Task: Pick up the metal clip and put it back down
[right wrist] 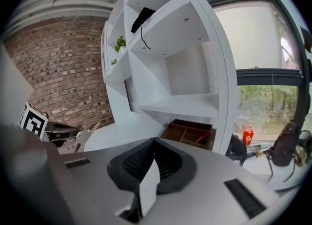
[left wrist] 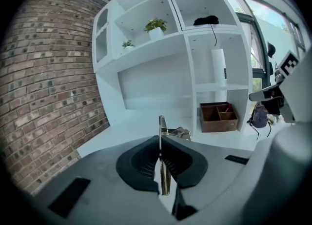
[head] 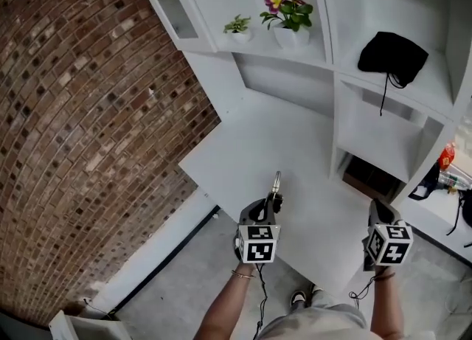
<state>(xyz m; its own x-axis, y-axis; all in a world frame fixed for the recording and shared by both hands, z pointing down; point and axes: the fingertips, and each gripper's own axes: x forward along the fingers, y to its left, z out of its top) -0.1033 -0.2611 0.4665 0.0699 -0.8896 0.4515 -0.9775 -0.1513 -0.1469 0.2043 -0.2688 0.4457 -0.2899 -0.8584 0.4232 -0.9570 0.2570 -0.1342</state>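
The metal clip (head: 276, 182) is a slim silver piece sticking out forward from my left gripper (head: 274, 200), above the white table (head: 295, 139). In the left gripper view the black pads are shut on the clip (left wrist: 161, 131), which stands edge-on between them, its bent handles (left wrist: 179, 132) poking out beyond. My right gripper (head: 377, 211) hovers near the table's right corner, well apart from the clip. In its own view the right gripper (right wrist: 154, 143) is shut with nothing between the pads. The left gripper (right wrist: 73, 135) with the clip (right wrist: 87, 138) shows at that view's left edge.
White shelving (head: 332, 58) stands behind the table, with potted plants (head: 290, 18) and a black bag (head: 392, 54). A wooden divided box (head: 372, 176) sits in the low compartment. A brick wall (head: 81, 110) runs along the left. A red bottle (head: 445, 158) is at far right.
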